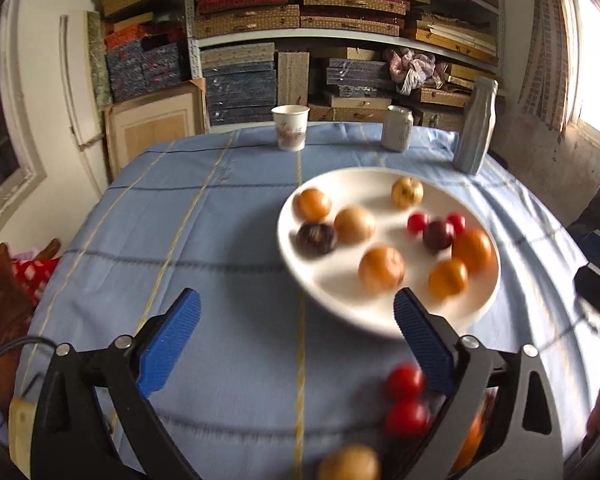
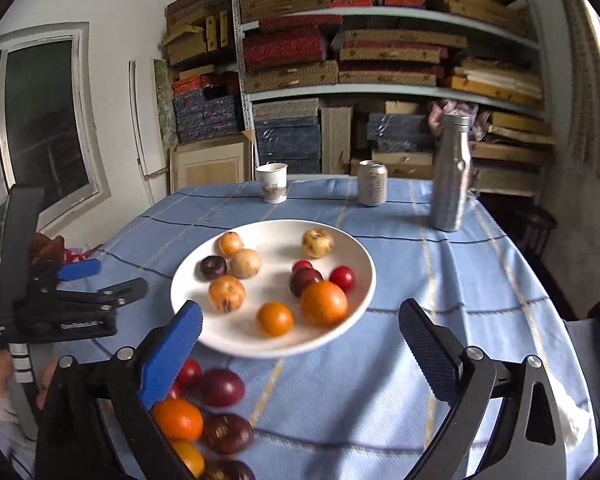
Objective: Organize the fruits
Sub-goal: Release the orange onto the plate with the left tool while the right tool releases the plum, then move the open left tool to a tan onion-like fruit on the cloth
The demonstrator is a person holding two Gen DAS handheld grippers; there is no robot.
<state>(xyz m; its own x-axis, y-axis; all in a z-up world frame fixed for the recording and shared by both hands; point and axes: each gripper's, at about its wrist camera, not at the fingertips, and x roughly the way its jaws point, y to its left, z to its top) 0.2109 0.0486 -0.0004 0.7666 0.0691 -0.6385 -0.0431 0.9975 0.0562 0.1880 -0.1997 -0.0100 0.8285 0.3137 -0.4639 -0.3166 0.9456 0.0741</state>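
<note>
Left gripper [image 1: 296,340] & right gripper [image 2: 300,344]: jaws apart, nothing held. Round white ceramic plate [image 2: 356,268] w/ oranges, plums, cherry tomatoes sits mid-desk on blue cloth [image 2: 480,280]. Loose fruit pile [image 2: 216,412] near edge, just outside plate.

Black frames, ribbed blue fingers [image 2: 172,354]

A table under a blue checked tablecloth [image 2: 440,360] carries a white plate [image 2: 188,292] of fruit, a paper cup [image 2: 272,183], a drinks can [image 2: 372,183], a silver bottle [image 2: 451,172], and loose fruit [image 2: 220,387] near its front edge.
</note>
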